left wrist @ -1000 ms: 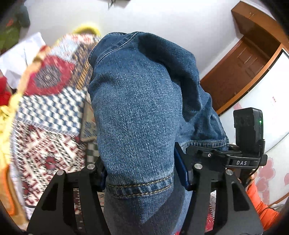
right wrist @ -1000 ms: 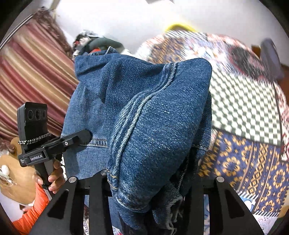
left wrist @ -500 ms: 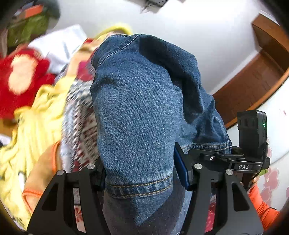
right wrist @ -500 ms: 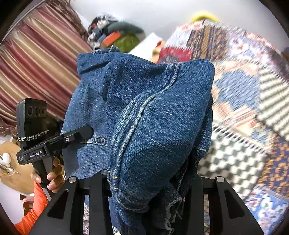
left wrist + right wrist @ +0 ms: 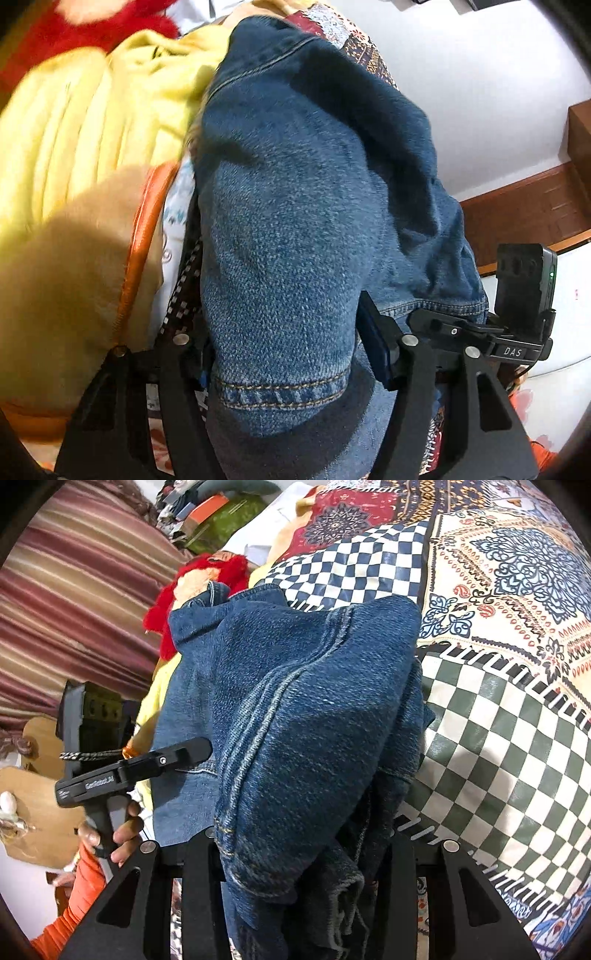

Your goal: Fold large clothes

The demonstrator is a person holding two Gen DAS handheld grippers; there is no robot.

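A pair of blue jeans (image 5: 295, 229) fills the middle of both wrist views. My left gripper (image 5: 284, 354) is shut on the hemmed end of the jeans, which bulge forward over its fingers. My right gripper (image 5: 303, 853) is shut on another bunched part of the jeans (image 5: 303, 720) with a double seam. The left gripper also shows in the right wrist view (image 5: 147, 764), held by a hand at the left. The right gripper also shows in the left wrist view (image 5: 480, 332), at the right. The fingertips are hidden by denim.
A patchwork bedspread (image 5: 498, 627) with checks and floral panels lies under and to the right. Yellow cloth (image 5: 92, 129) and a red fluffy item (image 5: 199, 579) lie at the left. Striped curtain (image 5: 74, 590), white wall (image 5: 480, 92) and wooden furniture (image 5: 535, 210) stand behind.
Both grippers, still holding the jeans, have swung down and leftward toward the bed. The yellow cloth and red item now sit close on the left; the wall has slid out of the right view.
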